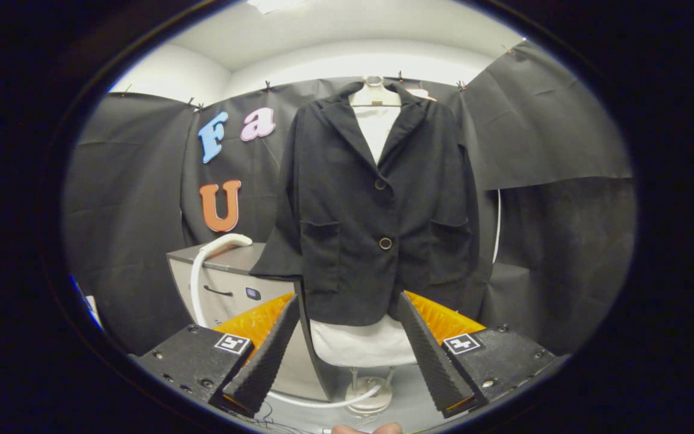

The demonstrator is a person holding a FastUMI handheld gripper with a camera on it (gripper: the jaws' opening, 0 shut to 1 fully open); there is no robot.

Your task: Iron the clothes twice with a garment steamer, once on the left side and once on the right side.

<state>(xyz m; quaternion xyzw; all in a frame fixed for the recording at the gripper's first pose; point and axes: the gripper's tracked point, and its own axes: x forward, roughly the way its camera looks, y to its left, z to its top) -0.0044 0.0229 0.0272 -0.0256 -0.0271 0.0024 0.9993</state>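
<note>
A black jacket [377, 211] with two buttons hangs buttoned on a white dress form [362, 343], straight ahead and beyond my fingers. The white garment steamer head [226, 242] lies on top of a grey cabinet [226, 289] to the left of the jacket. Its white hose [193, 283] drops down the cabinet's front and runs along the floor toward the form's stand. My gripper [348, 298] is open, its black ribbed fingers [268, 355] spread wide with nothing between them. It is well short of both the jacket and the steamer.
The dress form stands on a round white base [371, 392] on the floor just ahead of the fingers. Black cloth walls close the booth behind and to both sides. A person's fingertips [365, 429] show just below the gripper.
</note>
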